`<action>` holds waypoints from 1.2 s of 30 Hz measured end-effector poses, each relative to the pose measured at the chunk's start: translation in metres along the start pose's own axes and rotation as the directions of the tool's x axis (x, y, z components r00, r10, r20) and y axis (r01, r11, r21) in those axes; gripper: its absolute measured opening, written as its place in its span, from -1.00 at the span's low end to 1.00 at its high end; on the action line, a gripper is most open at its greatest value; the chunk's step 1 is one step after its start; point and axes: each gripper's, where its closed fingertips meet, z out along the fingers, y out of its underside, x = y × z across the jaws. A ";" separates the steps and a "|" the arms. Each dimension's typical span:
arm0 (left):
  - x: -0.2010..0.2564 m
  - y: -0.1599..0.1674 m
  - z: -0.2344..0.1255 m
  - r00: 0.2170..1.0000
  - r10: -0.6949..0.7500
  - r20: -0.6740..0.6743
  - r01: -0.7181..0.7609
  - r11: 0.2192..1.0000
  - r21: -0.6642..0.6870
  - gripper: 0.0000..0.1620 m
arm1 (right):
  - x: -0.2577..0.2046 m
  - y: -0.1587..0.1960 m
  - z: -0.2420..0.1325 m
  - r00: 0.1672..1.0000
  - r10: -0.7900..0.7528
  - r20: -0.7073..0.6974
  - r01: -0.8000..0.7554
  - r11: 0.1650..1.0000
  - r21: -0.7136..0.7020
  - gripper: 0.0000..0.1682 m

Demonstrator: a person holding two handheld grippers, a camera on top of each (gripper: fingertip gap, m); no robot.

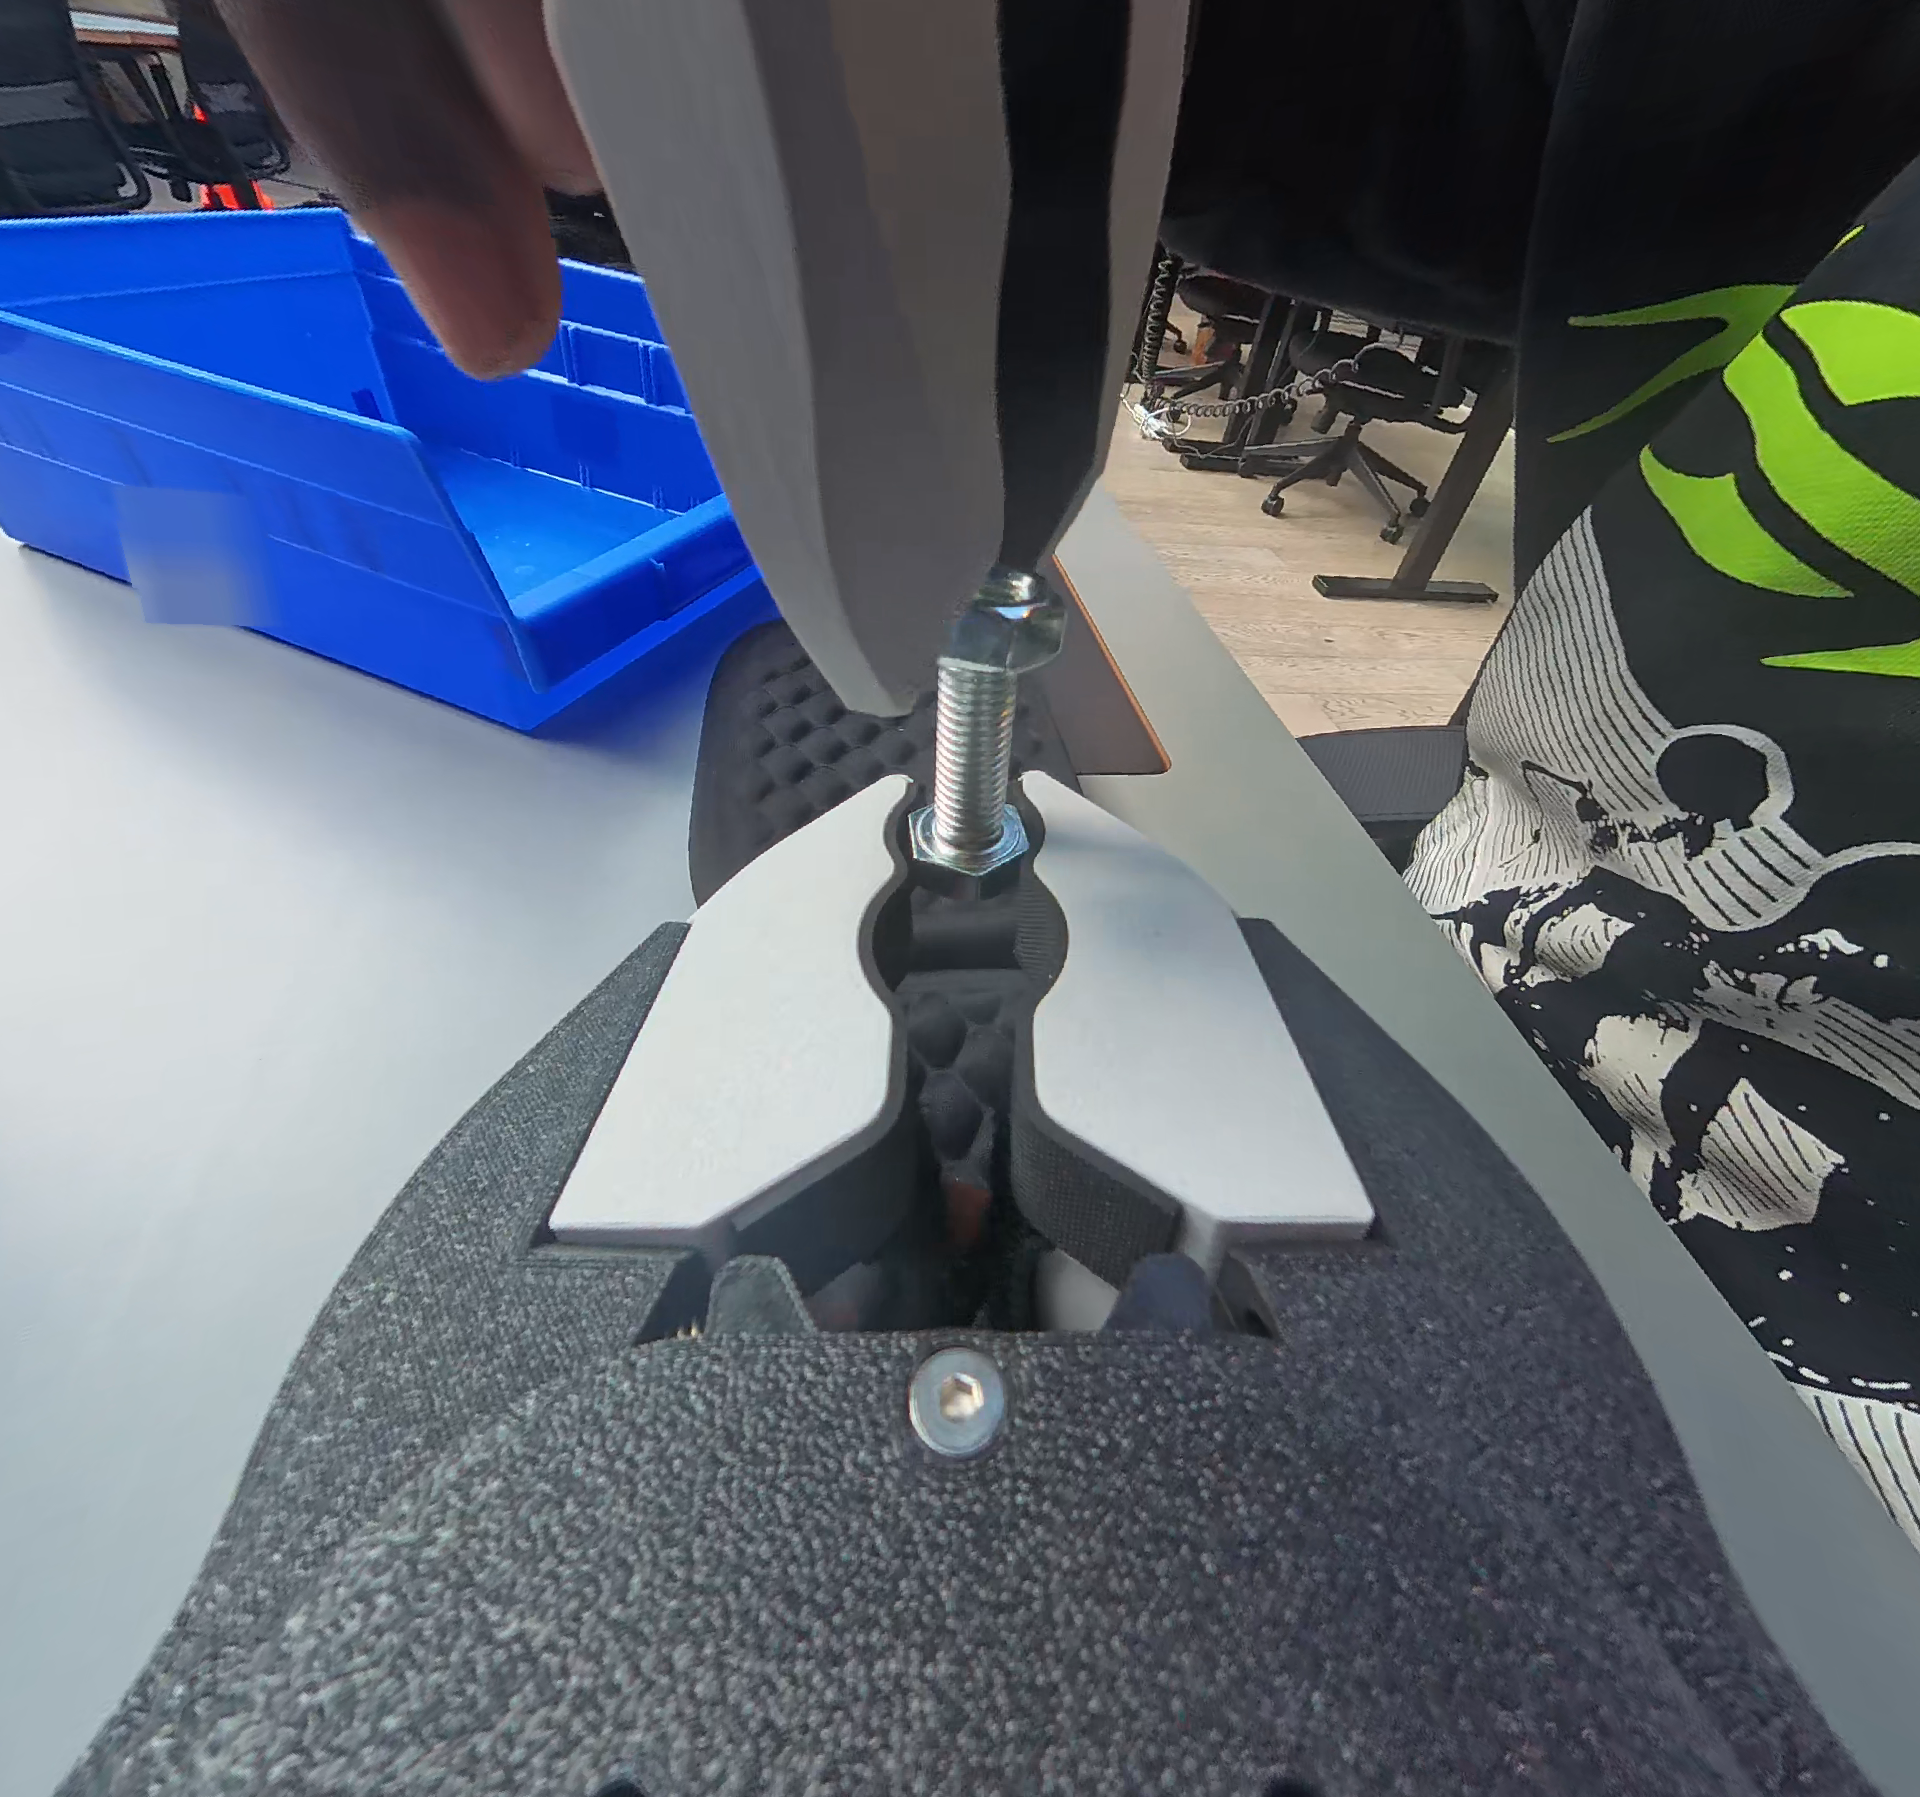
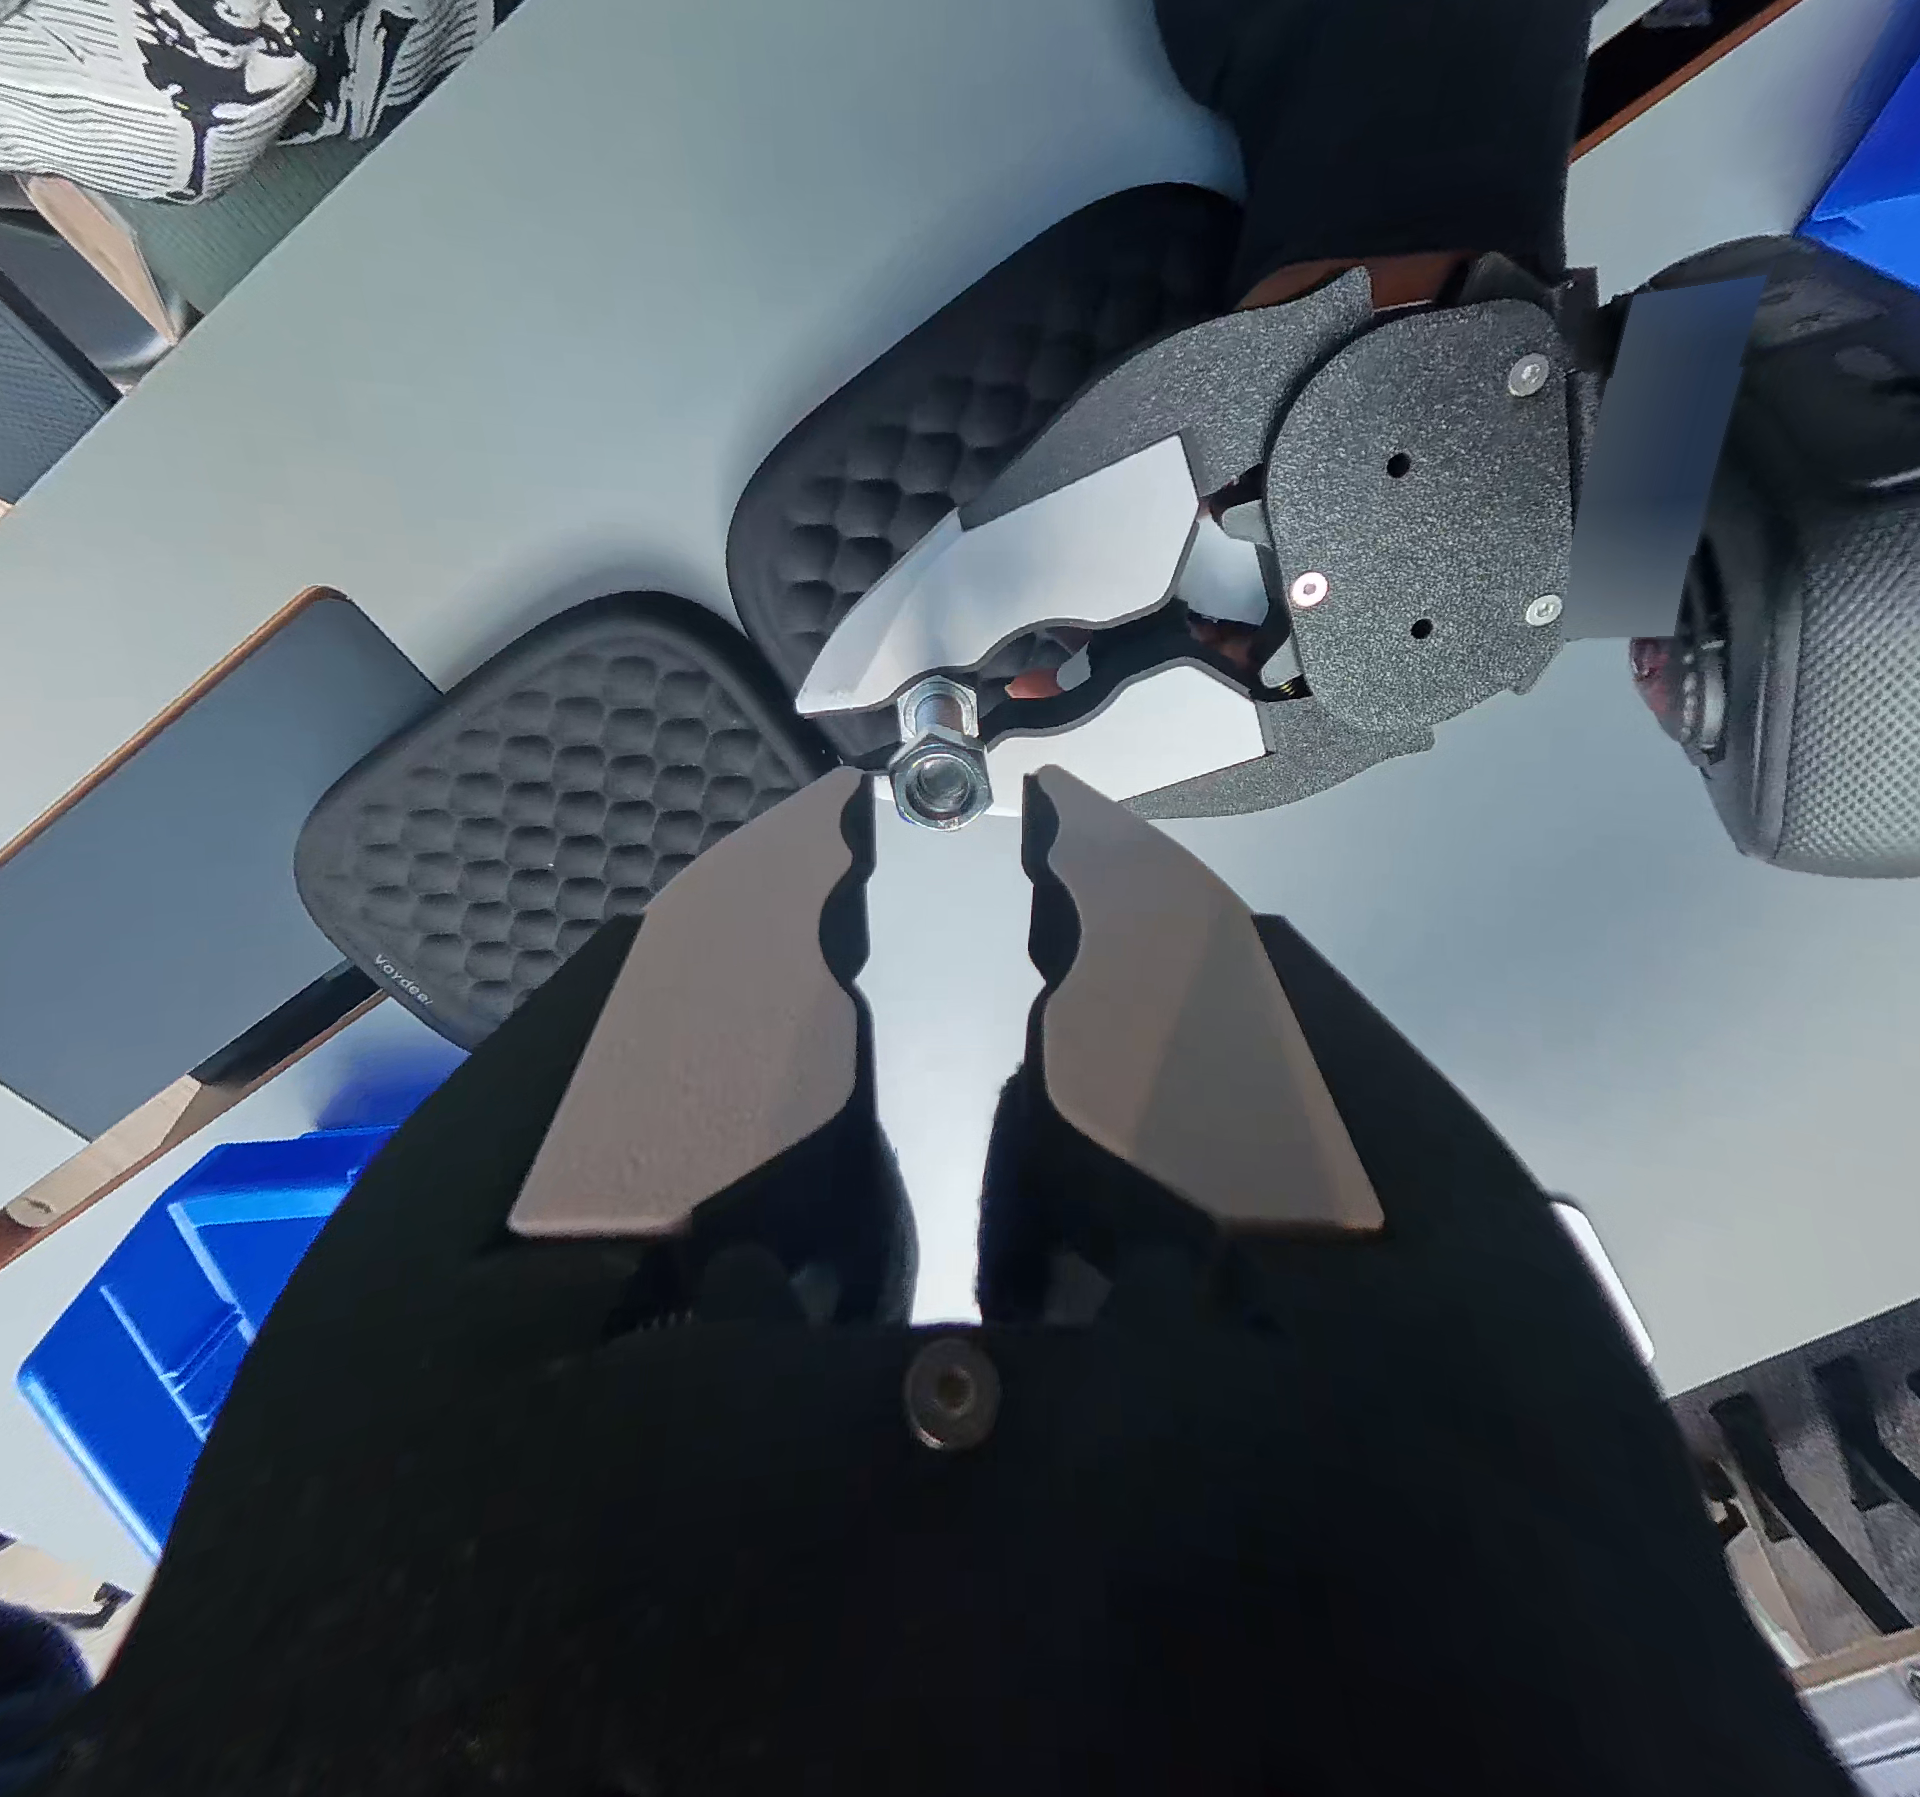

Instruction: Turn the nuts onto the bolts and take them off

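A silver bolt (image 1: 968, 760) stands with its threaded shaft pointing up, away from my left gripper (image 1: 966, 817), which is shut on the bolt's hex head. A silver nut (image 1: 1016, 623) sits on the far end of the thread. My right gripper (image 1: 1003, 594) comes down from above onto that nut. In the right wrist view the nut (image 2: 941, 791) faces the camera end-on between my right gripper's (image 2: 945, 791) open fingertips, with a small gap on each side. The left gripper (image 2: 920, 708) reaches in from the upper right, holding the bolt.
A blue plastic bin (image 1: 312, 459) stands on the grey table (image 1: 208, 916) at the left; it also shows in the right wrist view (image 2: 187, 1280). Two black padded rests (image 2: 561, 812) lie under the grippers. A person's printed shirt (image 1: 1714, 812) is beyond the table edge at the right. Tip to tip, the grippers are about 5 centimeters apart.
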 end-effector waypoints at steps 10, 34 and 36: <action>-0.003 0.000 0.001 1.000 0.001 0.027 -0.001 1.000 -0.005 -0.82 | 0.000 0.002 0.002 0.959 0.279 -0.046 -0.279 0.960 -0.010 -0.79; 0.002 0.001 0.002 1.000 0.014 -0.003 -0.014 1.000 -0.013 -0.82 | -0.004 -0.004 0.003 0.999 -0.035 0.008 0.035 0.999 -0.033 -0.58; 0.002 0.001 0.001 1.000 0.012 -0.005 -0.012 1.000 -0.010 -0.82 | -0.003 -0.005 0.003 0.999 -0.052 -0.004 0.052 0.998 -0.029 -0.69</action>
